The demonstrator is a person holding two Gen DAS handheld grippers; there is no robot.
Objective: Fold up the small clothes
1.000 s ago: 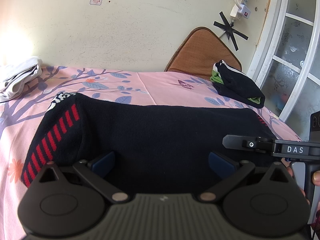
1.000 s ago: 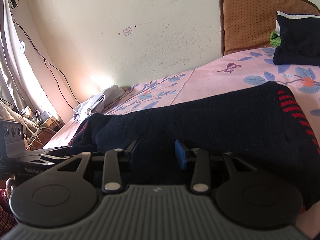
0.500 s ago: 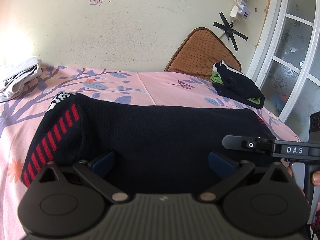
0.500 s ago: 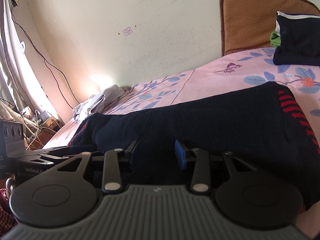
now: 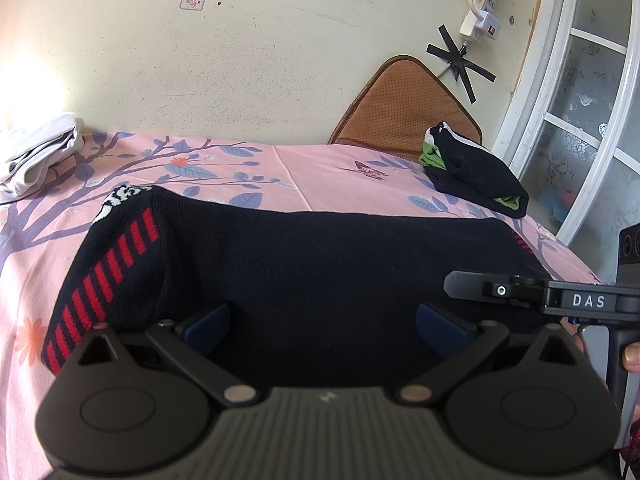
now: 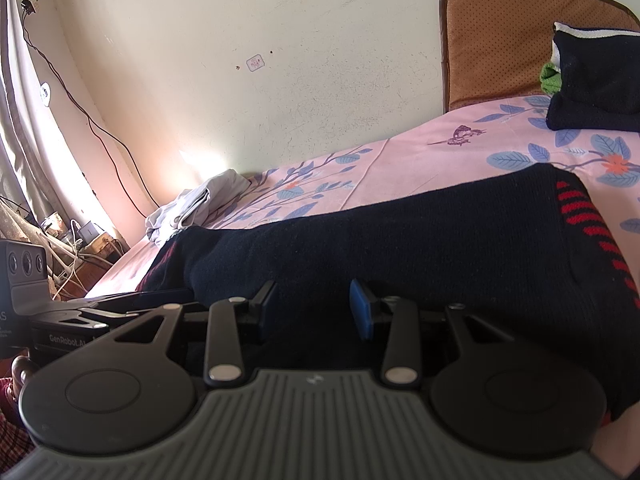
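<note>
A black knit garment with red stripes (image 5: 304, 264) lies spread across the pink floral bed sheet (image 5: 320, 168); it also shows in the right wrist view (image 6: 400, 240). My left gripper (image 5: 324, 320) is open, its blue pads low over the garment's near edge. My right gripper (image 6: 314, 308) is open with a narrower gap, also at the near edge. The right gripper's side shows in the left wrist view (image 5: 560, 300), and the left gripper in the right wrist view (image 6: 80, 320).
A folded black and green pile (image 5: 472, 172) sits at the back right by a brown cushion (image 5: 404, 108). White folded cloth (image 5: 40, 152) lies at the back left. A wall stands behind the bed, a window frame (image 5: 580, 120) to the right.
</note>
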